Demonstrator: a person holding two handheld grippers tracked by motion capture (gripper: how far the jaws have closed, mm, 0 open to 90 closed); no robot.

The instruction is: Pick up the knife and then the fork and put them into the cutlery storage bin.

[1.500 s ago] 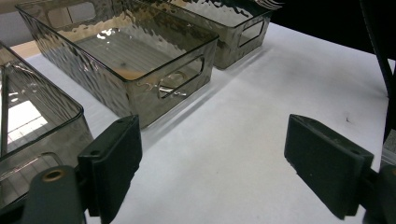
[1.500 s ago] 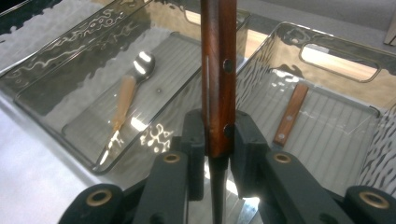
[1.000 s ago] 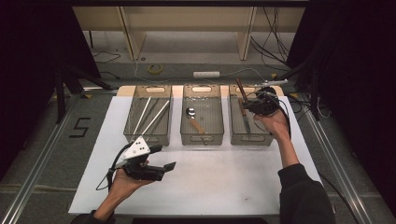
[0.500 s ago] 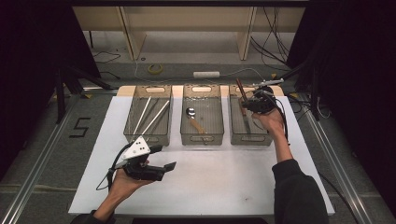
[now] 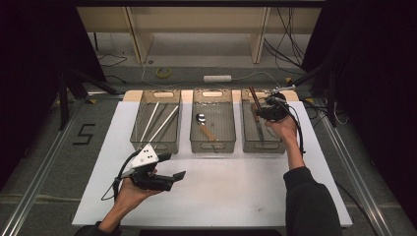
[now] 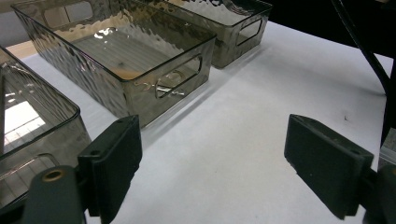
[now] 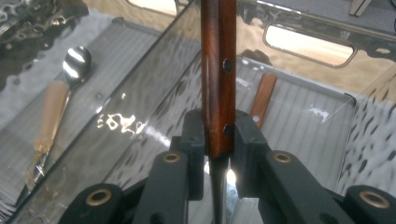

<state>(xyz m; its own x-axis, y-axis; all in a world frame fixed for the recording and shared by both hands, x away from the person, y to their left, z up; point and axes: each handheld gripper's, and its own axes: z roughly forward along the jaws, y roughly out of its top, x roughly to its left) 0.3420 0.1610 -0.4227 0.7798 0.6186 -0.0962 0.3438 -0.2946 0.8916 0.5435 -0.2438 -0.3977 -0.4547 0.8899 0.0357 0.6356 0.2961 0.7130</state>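
My right gripper (image 5: 268, 111) hovers over the far end of the right-hand bin (image 5: 246, 133), shut on a knife with a dark wooden handle (image 5: 253, 96) that sticks up and away from it. In the right gripper view the jaws (image 7: 217, 144) clamp the riveted handle (image 7: 217, 70) near its lower end, and the blade runs down between them. A second wooden-handled piece (image 7: 262, 98) lies on the bin floor below. My left gripper (image 5: 173, 165) is held above the white table in front of the left bin, its jaws (image 6: 229, 172) wide open around nothing.
Three smoky clear bins stand in a row at the back of the white table (image 5: 236, 191). The left bin (image 5: 139, 142) holds pale sticks (image 5: 162, 123); the middle bin (image 5: 193, 135) holds a wooden-handled spoon (image 5: 202, 121). Cables trail from both grippers.
My right gripper has drifted a little to the left over the right bin with the knife still in it. The left gripper has stayed put.
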